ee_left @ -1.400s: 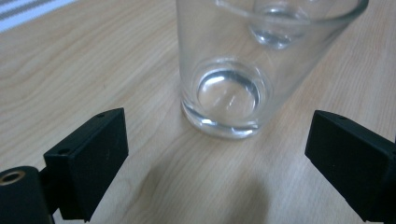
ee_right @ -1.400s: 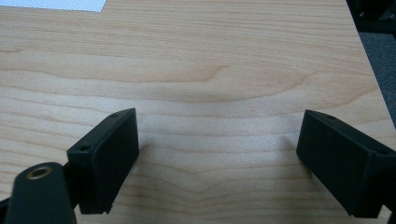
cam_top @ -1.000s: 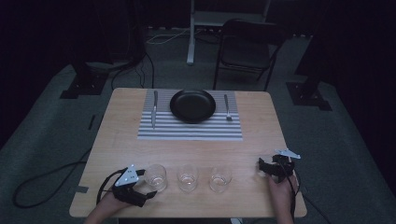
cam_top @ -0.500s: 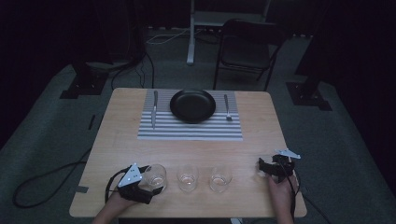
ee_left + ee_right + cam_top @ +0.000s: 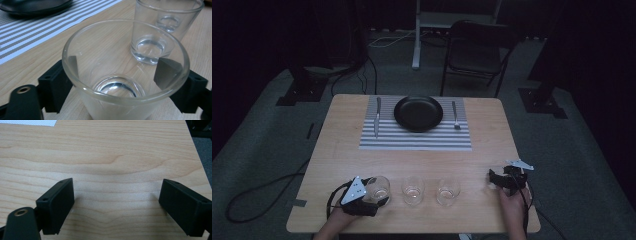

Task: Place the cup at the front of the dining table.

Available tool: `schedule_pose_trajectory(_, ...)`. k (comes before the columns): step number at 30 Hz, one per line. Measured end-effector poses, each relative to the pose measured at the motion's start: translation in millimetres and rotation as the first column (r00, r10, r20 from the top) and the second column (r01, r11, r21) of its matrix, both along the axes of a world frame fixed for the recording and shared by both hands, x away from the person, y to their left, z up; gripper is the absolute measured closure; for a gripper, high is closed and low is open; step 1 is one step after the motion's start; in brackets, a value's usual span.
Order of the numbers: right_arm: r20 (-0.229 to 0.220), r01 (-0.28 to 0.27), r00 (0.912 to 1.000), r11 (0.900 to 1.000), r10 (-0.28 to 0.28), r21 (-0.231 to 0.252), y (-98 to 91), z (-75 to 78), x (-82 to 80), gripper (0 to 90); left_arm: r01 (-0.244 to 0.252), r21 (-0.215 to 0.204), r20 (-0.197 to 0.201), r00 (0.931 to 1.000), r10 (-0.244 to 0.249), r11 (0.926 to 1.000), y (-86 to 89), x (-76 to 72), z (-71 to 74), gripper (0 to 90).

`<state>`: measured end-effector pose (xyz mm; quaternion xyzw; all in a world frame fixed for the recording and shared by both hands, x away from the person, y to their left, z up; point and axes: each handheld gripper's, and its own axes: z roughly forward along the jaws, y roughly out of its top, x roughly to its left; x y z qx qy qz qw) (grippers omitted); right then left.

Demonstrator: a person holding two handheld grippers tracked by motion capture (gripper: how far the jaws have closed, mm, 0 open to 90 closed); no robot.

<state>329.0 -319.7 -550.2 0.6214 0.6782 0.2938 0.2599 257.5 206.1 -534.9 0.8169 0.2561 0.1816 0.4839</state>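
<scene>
the left tool (image 5: 373,196) had just closed on the nearest-left glass (image 5: 379,188), upright, mouth up, near the tabletop's (image 5: 337,150) front edge. the right tool (image 5: 498,180) sat released over bare wood; the room was dark.

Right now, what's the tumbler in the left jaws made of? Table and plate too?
Tumbler: clear glass by its look, see-through with a thick base and glossy rim. Table: light wood grain, matte, possibly laminate. Plate: black and smooth, material unclear.
</scene>
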Motion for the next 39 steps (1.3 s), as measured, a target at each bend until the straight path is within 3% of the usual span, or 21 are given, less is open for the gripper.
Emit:
schedule_pose_trajectory(6,0.0,0.0,1.0,1.0,0.0,0.0,0.0,0.0,0.0,12.4,0.003,-0.01,-0.028,0.9996,-0.004,0.9999,-1.9,2.0,-0.4,20.0)
schedule_pose_trajectory(17,-0.001,0.001,1.0,1.0,-0.001,0.001,0.1,0.0,0.0,12.4,-0.036,0.032,-0.051,0.998,0.038,0.9988,-6.3,0.3,5.7,20.5)
schedule_pose_trajectory(19,0.0,0.001,1.0,1.0,-0.001,0.001,0.1,0.0,0.0,12.4,-0.051,0.04,-0.009,0.9987,0.051,0.9979,-7.9,-4.5,7.3,20.5)
schedule_pose_trajectory(21,0.0,0.001,1.0,1.0,-0.001,0.001,0.1,0.0,0.0,12.4,-0.05,0.045,-0.005,0.9987,0.05,0.9978,-9.7,-6.6,11.4,20.5)
schedule_pose_trajectory(23,0.0,0.0,1.0,1.0,0.0,0.0,0.0,0.0,0.0,12.4,-0.054,0.017,-0.014,0.9984,0.054,0.9984,-9.7,-6.9,15.0,20.5)
schedule_pose_trajectory(29,0.0,0.0,1.0,1.0,0.0,0.0,0.0,0.0,0.0,12.4,-0.087,-0.015,-0.02,0.9961,0.086,0.9961,-5.4,-4.0,25.3,20.5)
schedule_pose_trajectory(39,0.0,0.0,1.0,1.0,0.0,0.0,0.0,0.0,-0.1,12.4,-0.126,0.014,-0.027,0.9917,0.126,0.992,-5.3,9.9,28.0,20.5)
